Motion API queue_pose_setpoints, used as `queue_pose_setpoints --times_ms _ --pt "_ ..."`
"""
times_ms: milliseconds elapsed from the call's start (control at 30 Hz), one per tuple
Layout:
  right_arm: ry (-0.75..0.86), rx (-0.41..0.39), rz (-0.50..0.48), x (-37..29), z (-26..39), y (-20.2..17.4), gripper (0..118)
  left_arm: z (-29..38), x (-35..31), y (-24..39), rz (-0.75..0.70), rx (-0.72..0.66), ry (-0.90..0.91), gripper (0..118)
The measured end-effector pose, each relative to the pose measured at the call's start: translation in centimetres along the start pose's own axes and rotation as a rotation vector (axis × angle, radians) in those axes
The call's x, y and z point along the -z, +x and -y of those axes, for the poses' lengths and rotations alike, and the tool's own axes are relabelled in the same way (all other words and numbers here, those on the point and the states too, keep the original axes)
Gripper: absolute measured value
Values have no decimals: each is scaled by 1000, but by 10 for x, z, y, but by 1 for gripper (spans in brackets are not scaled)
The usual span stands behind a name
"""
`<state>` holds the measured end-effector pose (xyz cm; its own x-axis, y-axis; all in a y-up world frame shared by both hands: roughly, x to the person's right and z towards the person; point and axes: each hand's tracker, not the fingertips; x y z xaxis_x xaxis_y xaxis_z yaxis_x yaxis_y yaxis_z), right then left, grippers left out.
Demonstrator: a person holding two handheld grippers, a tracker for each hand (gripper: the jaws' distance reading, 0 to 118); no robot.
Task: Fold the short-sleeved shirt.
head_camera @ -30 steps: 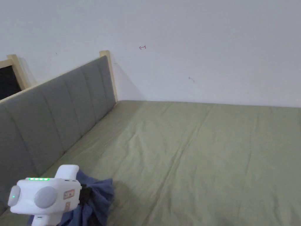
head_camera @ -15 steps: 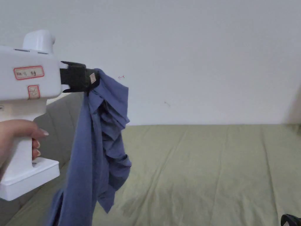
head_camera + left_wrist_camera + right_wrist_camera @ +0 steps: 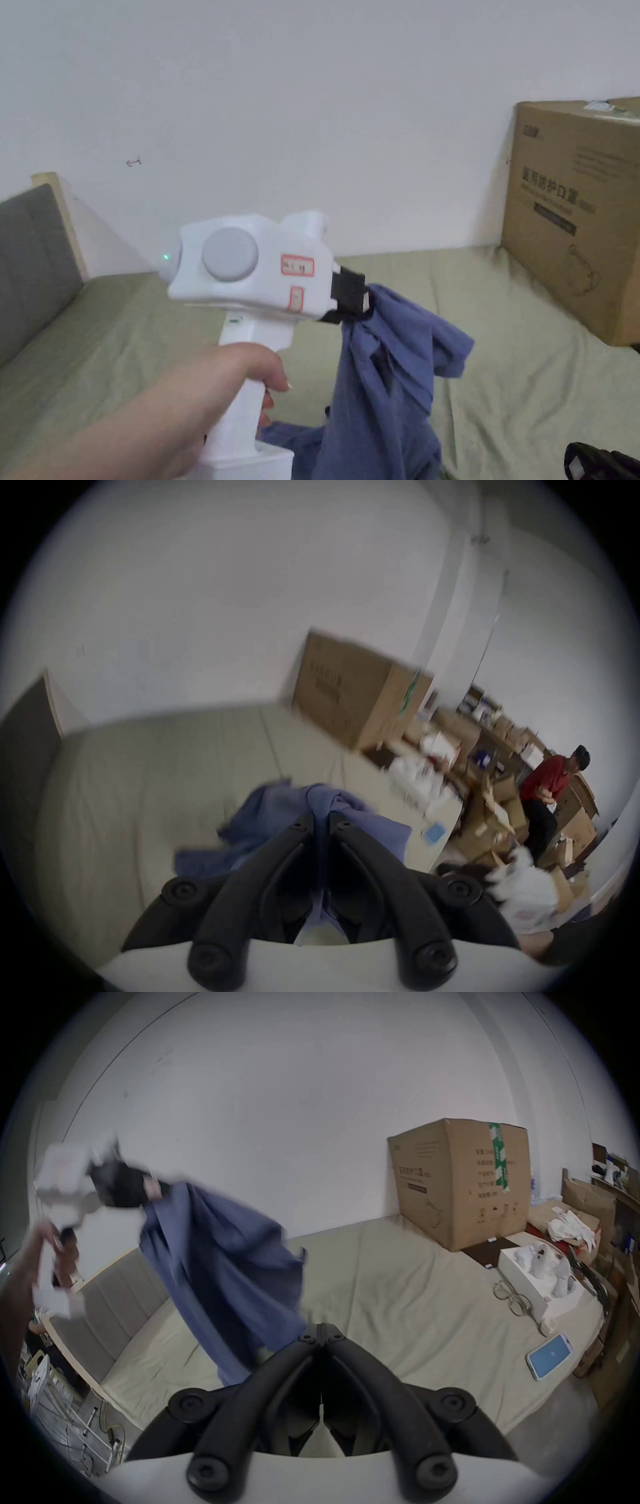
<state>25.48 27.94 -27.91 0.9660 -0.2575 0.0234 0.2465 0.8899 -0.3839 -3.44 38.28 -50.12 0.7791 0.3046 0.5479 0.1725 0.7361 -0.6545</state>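
- Green bedsheet [image 3: 500, 350] lay under your blue shirt [image 3: 387, 387].
- Your left gripper [image 3: 365, 306] clamped its bunched fabric, lifted.
- Your right gripper [image 3: 321, 1329] was closed, empty.

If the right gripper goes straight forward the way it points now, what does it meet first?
Probably the hanging blue shirt, whose lower edge lies just ahead of the shut right gripper. Past it come the green bed sheet and the wall. Depth is unclear, so it might pass beside the cloth.
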Motion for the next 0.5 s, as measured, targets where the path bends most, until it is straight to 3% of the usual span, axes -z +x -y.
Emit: queue_pose_setpoints --times_ms 133,300,333,367,400,433,500 --pt "-52 64 25 8 13 18 0 89 124 -58 12 -290 -339 6" --pt "-111 80 36 21 28 25 0 152 178 -103 -65 -582 -432 11" --pt "-121 82 35 24 30 25 0 156 180 -113 -77 -625 -423 24" --pt "-131 84 32 26 33 24 0 161 178 -116 -52 -669 -432 66" --pt "-140 88 28 29 34 23 0 160 176 -120 -39 -690 -450 92" --pt "-148 93 21 30 36 21 0 157 171 -124 -23 -692 -442 98" --pt "-154 96 9 34 37 16 0 150 152 -123 -22 -663 -442 96"
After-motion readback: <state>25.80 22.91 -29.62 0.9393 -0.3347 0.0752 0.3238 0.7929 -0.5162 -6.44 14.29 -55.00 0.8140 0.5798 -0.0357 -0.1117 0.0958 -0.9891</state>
